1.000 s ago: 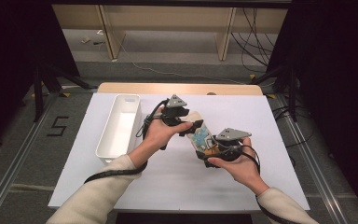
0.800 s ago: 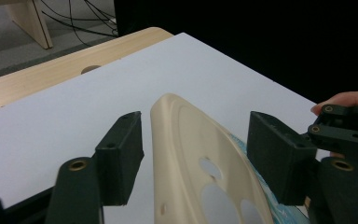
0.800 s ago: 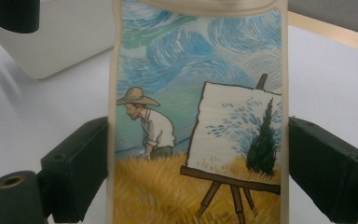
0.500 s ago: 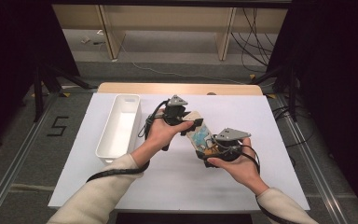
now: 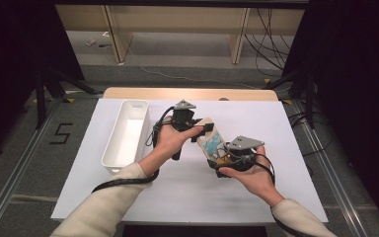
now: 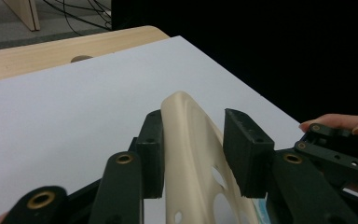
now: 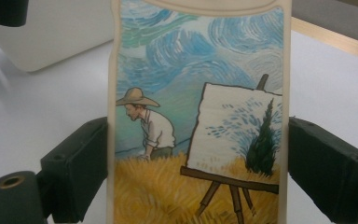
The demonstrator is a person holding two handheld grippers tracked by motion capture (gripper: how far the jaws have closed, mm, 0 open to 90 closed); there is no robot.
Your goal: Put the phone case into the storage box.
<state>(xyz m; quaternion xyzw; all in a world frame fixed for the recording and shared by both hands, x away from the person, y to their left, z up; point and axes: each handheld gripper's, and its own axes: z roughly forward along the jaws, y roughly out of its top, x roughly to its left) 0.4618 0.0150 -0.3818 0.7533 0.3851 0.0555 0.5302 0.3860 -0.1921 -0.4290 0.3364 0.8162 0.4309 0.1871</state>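
Near the middle of the high view, the person holds a cream phone case [image 5: 210,139] up off the white desk [image 5: 286,133] between the two grippers. Its long axis runs on a diagonal in that frame, from lower right up toward upper left, with the printed side facing up.

The right gripper [image 5: 223,159] sits at the case's lower right end. In the right gripper view its two black jaws press on the long side edges of the case [image 7: 198,112], one at each side of the frame, so it is clamped across the width. The print there stands upright: a figure in a straw hat, an easel with a canvas, yellow field below, swirling blue sky above, and the case's rounded top end points to the top of the frame.

The left gripper [image 5: 201,132] meets the case's upper left end. In the left gripper view the case [image 6: 191,140] rises edge-on between the jaws, its rounded end pointing up at centre frame, with round holes showing lower down. The jaws have just been closing around it; the left-hand pad lies against the case, while the right-hand pad stands apart from it with a gap between, so the grip is not clamped.

A white tray [image 5: 123,140] lies on the desk at centre left of the high view, long axis running top to bottom, well apart from the case.
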